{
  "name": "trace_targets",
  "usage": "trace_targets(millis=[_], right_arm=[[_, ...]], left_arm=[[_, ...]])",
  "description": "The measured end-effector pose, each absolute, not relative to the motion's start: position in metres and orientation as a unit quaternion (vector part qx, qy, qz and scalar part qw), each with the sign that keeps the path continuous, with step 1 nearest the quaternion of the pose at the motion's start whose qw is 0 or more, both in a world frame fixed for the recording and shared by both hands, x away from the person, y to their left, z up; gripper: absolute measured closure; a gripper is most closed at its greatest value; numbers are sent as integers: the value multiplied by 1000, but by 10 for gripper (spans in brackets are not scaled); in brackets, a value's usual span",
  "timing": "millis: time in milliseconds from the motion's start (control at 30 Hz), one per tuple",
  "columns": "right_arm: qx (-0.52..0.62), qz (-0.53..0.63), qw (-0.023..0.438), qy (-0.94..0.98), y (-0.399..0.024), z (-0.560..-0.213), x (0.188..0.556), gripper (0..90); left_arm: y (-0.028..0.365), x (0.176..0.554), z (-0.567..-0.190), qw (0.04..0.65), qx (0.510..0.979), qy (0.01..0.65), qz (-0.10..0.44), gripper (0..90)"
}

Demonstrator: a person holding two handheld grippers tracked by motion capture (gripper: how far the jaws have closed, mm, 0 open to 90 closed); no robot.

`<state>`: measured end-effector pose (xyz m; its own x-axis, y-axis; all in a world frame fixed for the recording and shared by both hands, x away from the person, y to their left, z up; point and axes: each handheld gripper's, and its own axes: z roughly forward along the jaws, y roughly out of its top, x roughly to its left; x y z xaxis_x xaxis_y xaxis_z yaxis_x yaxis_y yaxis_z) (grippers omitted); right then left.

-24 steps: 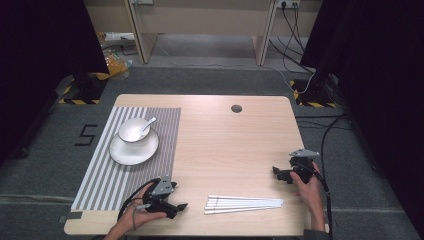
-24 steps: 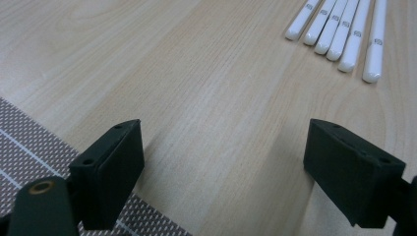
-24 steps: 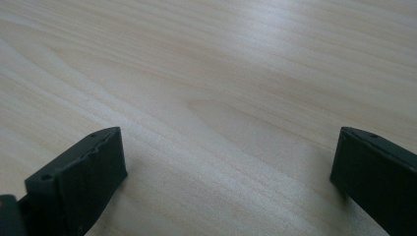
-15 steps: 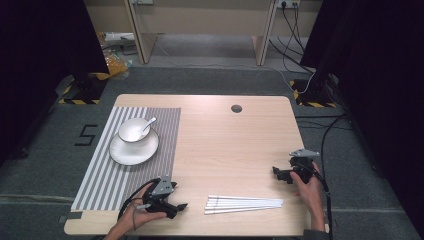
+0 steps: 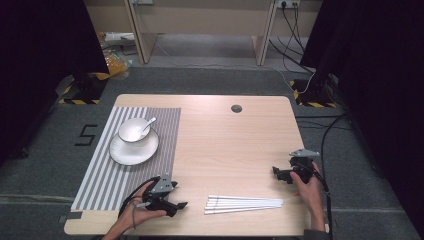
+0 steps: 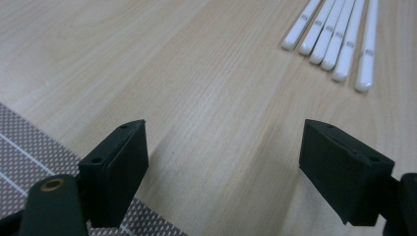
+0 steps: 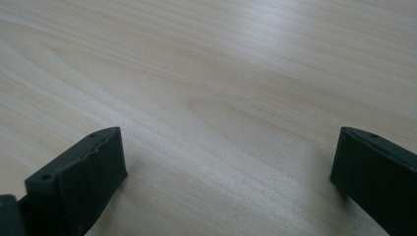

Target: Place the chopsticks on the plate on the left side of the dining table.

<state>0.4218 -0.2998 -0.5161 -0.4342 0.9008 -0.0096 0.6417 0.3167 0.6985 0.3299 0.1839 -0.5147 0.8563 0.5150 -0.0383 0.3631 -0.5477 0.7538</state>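
**Both tools wide apart, white sticks along the near edge**

I hold my left tool [image 5: 176,201] low over the surface [image 5: 230,145] near its near edge, just off the striped mat [image 5: 100,185] that covers the left part. Its jaws stand wide apart with bare wood between them. In the left gripper view, the ends of the white sticks [image 6: 334,34] lie side by side ahead of the jaws, off toward the upper right, and a corner of the mat shows at the lower left.

The white sticks [image 5: 244,203] lie in a tight row, parallel to the near edge, between my two hands and nearer to my left tool. Neither tool touches them.

My right tool [image 5: 280,174] sits by the right edge, well apart from the sticks, jaws wide apart over bare wood.

On the mat, toward the far left corner, a white plate [image 5: 131,155] carries a bowl [image 5: 133,131] with a spoon [image 5: 147,125] resting in it.
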Motion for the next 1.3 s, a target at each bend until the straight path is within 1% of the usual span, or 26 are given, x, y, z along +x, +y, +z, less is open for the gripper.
trace_targets(millis=[167, 300, 433, 600, 1300], right_arm=[[491, 317, 204, 785, -300, -516, 422, 2], [491, 317, 204, 785, -300, -516, 422, 2], [491, 317, 204, 785, -300, -516, 422, 2], [491, 317, 204, 785, -300, -516, 422, 2], [490, 317, 204, 786, -300, -516, 422, 2]], left_arm=[[185, 335, -507, 406, 874, 250, 91, 186], [180, 340, -497, 401, 879, 239, 98, 192], [174, 344, -488, 401, 882, 229, 91, 192], [166, 350, -479, 388, 892, 211, 92, 211], [127, 369, -452, 340, 926, 156, 57, 259]])
